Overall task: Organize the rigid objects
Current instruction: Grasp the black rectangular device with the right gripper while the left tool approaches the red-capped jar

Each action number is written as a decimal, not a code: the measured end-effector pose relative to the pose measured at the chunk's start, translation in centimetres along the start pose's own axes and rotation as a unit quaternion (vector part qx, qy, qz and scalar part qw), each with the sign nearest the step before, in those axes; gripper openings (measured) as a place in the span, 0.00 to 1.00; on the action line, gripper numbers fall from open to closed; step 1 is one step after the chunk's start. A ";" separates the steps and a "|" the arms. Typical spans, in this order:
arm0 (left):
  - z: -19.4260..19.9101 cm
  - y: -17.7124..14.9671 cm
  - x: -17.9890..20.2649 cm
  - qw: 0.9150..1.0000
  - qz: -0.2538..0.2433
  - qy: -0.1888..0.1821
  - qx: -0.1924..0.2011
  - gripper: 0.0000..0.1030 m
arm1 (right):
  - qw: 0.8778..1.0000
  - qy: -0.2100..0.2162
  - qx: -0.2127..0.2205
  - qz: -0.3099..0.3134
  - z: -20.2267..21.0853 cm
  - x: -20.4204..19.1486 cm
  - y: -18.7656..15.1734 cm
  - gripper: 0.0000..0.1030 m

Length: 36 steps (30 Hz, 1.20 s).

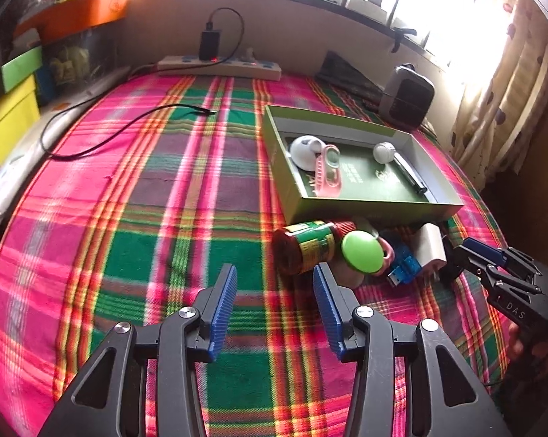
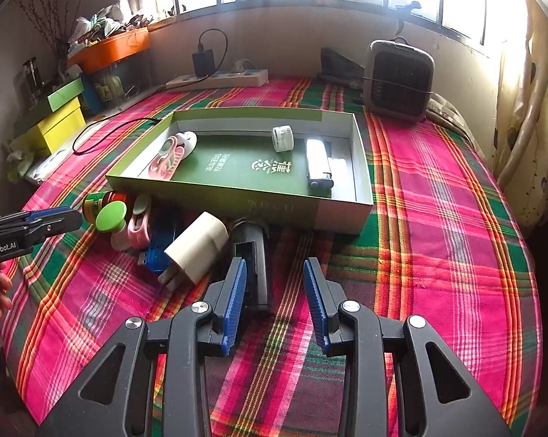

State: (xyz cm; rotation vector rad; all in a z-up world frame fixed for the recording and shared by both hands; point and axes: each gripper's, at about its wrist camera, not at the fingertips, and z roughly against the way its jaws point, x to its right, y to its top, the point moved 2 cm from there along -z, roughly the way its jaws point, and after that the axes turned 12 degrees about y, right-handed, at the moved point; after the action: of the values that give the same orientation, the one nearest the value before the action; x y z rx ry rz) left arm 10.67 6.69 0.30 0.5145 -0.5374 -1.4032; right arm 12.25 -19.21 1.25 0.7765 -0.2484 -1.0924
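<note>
partly done, i'd say. green box (image 2: 237, 196) on the plaid cloth (image 2: 437, 218) already holds some items: white round thing (image 2: 188, 142) and pink clip (image 2: 165, 162) at one end, small white jar (image 2: 283, 138) and a dark silvery bar (image 2: 319, 164) at the other.

still outside, in a heap touching or just beside the box's near wall: brown bottle (image 1: 303, 251), green disc (image 1: 361, 253), another pink piece (image 2: 139, 225), blue usb stick (image 2: 157, 255), white plug (image 2: 197, 247), dark grey block (image 2: 252, 251). so about half left, by my count.

left gripper (image 1: 274, 280): jaws spread, nothing between them, tips just short of the bottle and disc. right gripper (image 2: 274, 276): jaws apart too, empty, left finger beside or over the grey block; can't tell if it touches.

likely next picks: bottle or disc for left, grey block or plug for right. heap is tight, so neighbours may get knocked.
</note>
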 end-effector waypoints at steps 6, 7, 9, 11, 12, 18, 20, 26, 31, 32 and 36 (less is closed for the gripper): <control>-0.5 0.8 0.6 1.000 -0.014 -0.011 -0.003 0.43 | 1.000 0.011 0.000 0.002 0.1 -0.1 -0.1 0.33; -0.7 0.9 0.7 1.000 -0.014 -0.012 -0.005 0.43 | 1.000 0.018 0.000 -0.001 0.1 0.0 -0.1 0.33; -0.8 1.1 0.7 1.000 -0.016 -0.010 -0.005 0.43 | 1.000 0.023 0.000 -0.002 0.0 -0.1 -0.2 0.33; -0.9 1.3 0.9 1.000 -0.020 -0.012 -0.006 0.43 | 1.000 0.025 0.002 0.002 0.1 -0.2 -0.2 0.33; -1.1 1.3 0.9 1.000 -0.021 -0.011 -0.008 0.43 | 1.000 0.028 0.003 0.002 0.2 -0.3 -0.2 0.33; -1.6 1.7 1.6 0.999 -0.032 -0.014 -0.011 0.43 | 0.999 0.033 -0.007 0.014 -0.3 -0.9 -0.2 0.34; -1.7 1.9 1.8 0.999 -0.033 -0.015 -0.011 0.43 | 0.999 0.032 -0.013 0.016 -0.7 -1.0 -0.1 0.34; -1.3 1.7 2.6 0.999 -0.048 -0.021 -0.008 0.43 | 0.999 0.016 -0.026 0.027 -1.5 -1.0 0.0 0.55; -1.0 1.0 2.9 0.998 -0.053 -0.027 -0.011 0.43 | 0.999 0.006 -0.035 0.032 -1.9 -0.9 0.0 0.55; -0.9 0.9 3.0 0.998 -0.055 -0.029 -0.012 0.43 | 0.999 0.001 -0.037 0.031 -2.1 -0.7 0.0 0.55; -0.4 0.3 3.8 0.997 -0.063 -0.044 -0.012 0.43 | 0.999 -0.008 -0.043 0.024 -2.3 -0.1 0.0 0.55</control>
State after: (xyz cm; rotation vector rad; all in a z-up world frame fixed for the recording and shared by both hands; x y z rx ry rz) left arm 11.53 2.93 0.37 0.4766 -0.5665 -1.5564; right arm 13.46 -18.10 -0.34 0.6814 -0.2308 -1.0585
